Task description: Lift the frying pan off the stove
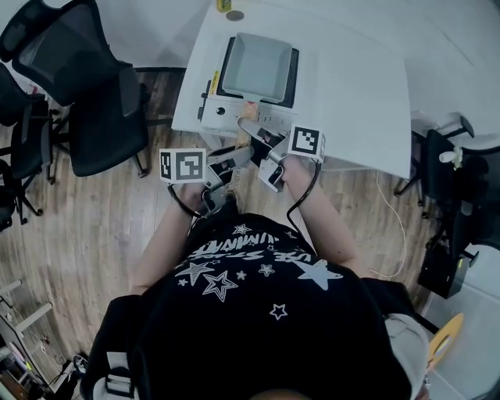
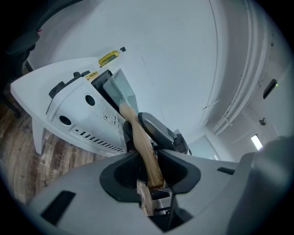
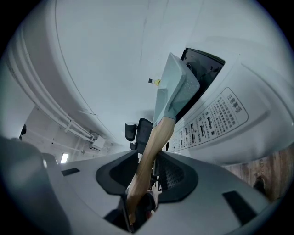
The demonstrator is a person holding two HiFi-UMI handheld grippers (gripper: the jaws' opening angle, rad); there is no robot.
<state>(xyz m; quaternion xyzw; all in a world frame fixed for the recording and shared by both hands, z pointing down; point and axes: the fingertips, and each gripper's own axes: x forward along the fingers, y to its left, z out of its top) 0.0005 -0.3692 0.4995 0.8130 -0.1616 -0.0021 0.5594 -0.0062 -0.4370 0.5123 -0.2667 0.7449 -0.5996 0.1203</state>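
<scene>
A square grey frying pan (image 1: 258, 66) sits on a white stove (image 1: 226, 117) near the front edge of the table. Its wooden handle (image 1: 248, 109) sticks out toward me over the stove's front. My left gripper (image 1: 234, 158) and right gripper (image 1: 262, 142) meet on that handle from either side. In the left gripper view the handle (image 2: 142, 142) runs between the jaws of the left gripper (image 2: 149, 163) up to the pan (image 2: 120, 89). In the right gripper view the handle (image 3: 151, 142) lies in the right gripper (image 3: 147, 172) below the pan (image 3: 174, 89). Both are shut on it.
The white table (image 1: 359, 86) stretches right of the stove; a small yellow item (image 1: 225, 5) lies at its far edge. Black office chairs (image 1: 94, 86) stand at the left, and more dark chairs (image 1: 461, 180) at the right. A cable (image 1: 394, 226) trails over the wood floor.
</scene>
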